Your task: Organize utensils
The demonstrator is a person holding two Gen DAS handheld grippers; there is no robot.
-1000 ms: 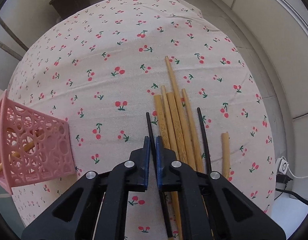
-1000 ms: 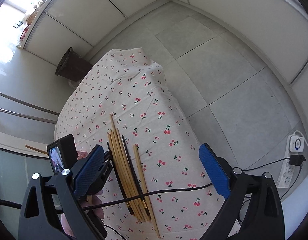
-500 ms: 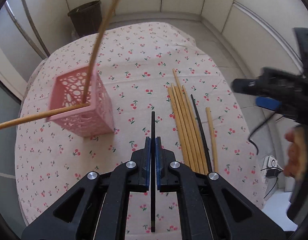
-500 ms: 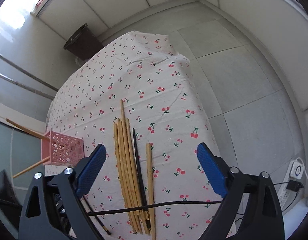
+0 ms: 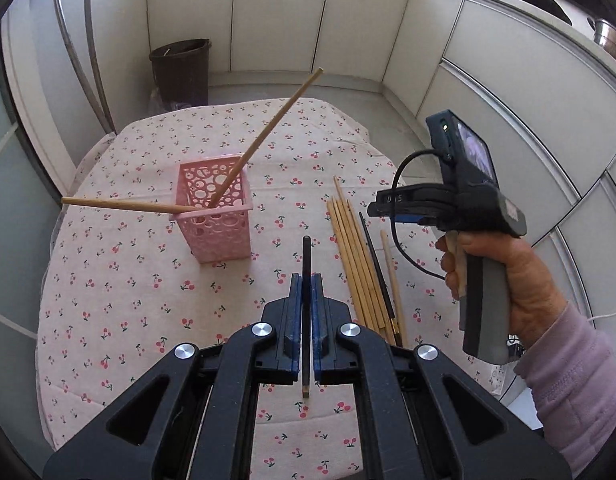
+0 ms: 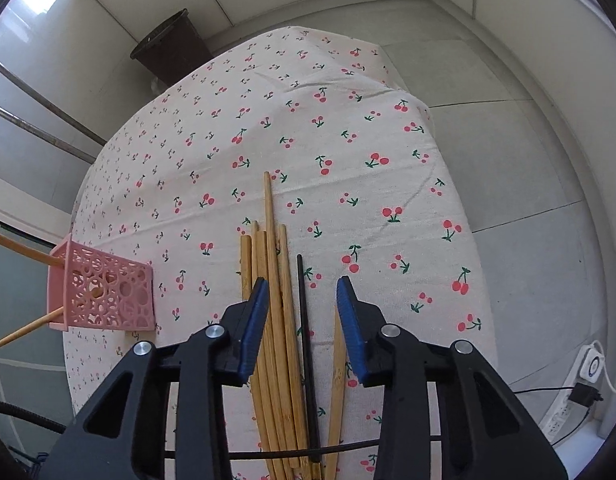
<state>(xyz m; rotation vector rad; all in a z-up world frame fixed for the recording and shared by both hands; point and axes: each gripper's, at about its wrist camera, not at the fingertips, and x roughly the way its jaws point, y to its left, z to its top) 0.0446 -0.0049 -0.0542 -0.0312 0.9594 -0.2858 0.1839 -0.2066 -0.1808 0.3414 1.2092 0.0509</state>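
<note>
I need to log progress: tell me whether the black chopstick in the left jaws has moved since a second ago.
Yes. The black chopstick, then low among the bamboo chopsticks, is now lifted clear, left of them, nearer the pink basket.

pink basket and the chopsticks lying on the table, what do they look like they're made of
Pink basket: most likely moulded plastic, with even colour and walls pierced by round holes. Tan chopsticks: probably bamboo or wood, matte, with faint lengthwise grain. Black chopstick beside them: smooth and dark, maybe lacquered wood or plastic; I can't tell which.
</note>
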